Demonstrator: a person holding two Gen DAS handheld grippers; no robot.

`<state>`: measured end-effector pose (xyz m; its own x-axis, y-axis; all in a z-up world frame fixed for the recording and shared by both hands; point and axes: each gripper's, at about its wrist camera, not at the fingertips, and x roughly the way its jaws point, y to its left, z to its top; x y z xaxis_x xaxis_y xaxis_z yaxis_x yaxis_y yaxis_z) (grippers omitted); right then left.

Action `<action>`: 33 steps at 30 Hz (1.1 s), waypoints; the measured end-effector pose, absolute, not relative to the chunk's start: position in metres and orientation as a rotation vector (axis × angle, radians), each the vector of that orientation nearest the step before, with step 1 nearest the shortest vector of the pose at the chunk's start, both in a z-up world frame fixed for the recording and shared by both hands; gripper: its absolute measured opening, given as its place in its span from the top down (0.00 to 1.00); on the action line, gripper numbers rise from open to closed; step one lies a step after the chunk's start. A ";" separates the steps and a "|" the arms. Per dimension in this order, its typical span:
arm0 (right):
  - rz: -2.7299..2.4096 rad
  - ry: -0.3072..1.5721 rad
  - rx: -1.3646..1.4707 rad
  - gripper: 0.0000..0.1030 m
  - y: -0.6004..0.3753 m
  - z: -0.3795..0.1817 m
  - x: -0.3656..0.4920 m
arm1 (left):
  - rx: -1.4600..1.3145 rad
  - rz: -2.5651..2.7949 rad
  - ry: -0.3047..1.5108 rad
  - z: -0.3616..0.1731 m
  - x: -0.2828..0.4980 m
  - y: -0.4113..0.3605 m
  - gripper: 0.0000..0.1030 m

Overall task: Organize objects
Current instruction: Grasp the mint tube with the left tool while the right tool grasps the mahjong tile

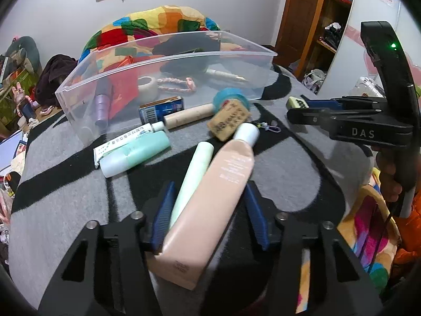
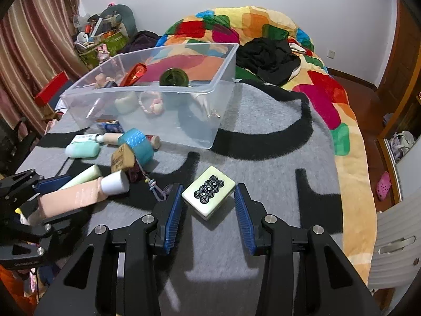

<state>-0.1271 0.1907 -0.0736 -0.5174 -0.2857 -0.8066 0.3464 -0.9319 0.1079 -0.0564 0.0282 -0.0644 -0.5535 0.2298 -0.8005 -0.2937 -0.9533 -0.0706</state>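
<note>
Grey-and-black blanket (image 2: 263, 137) covers the bed, with a colourful quilt (image 2: 263, 26) heaped behind it and a clear plastic bin (image 2: 218, 110) standing on the blanket. Inside the bin lie a red packet (image 2: 134, 75), a dark green round object (image 2: 173, 77) and a pink braided loop (image 2: 151, 104). The left gripper (image 1: 208, 210) is spread, its blue pads flanking a peach tube (image 1: 210, 210) and a pale green tube (image 1: 192, 179) that lie side by side in front of the bin. The right gripper (image 2: 209, 210) is also spread, with a white mahjong tile (image 2: 209, 192) resting on the blanket between its pads, touching neither. Near the bin sit a mint bottle (image 1: 134, 155), a blue tape roll (image 2: 136, 144) and a cork block (image 1: 227, 121).
</note>
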 end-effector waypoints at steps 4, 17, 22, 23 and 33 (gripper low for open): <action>-2.431 0.092 1.281 0.64 0.187 -0.074 -0.117 | -1.278 2.524 0.112 -0.061 -0.049 0.038 0.78; -2.394 0.091 1.221 0.64 0.170 -0.061 -0.099 | -1.224 2.613 -0.001 -0.043 -0.036 0.013 0.86; -2.394 0.085 1.185 0.64 0.164 -0.051 -0.099 | -1.193 2.647 -0.020 -0.034 -0.037 0.006 0.86; -2.394 0.087 1.177 0.64 0.162 -0.049 -0.099 | -1.190 2.654 -0.027 -0.032 -0.037 0.004 0.86; -2.371 0.114 1.152 0.64 0.151 -0.043 -0.099 | -1.221 2.628 -0.087 -0.035 -0.038 -0.014 0.86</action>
<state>-0.0990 0.1506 -0.0434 -0.5184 -0.3979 -0.7569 0.4686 -0.8726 0.1377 -0.0379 -0.0142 -0.0348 -0.6213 0.2427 -0.7450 -0.1929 -0.9689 -0.1548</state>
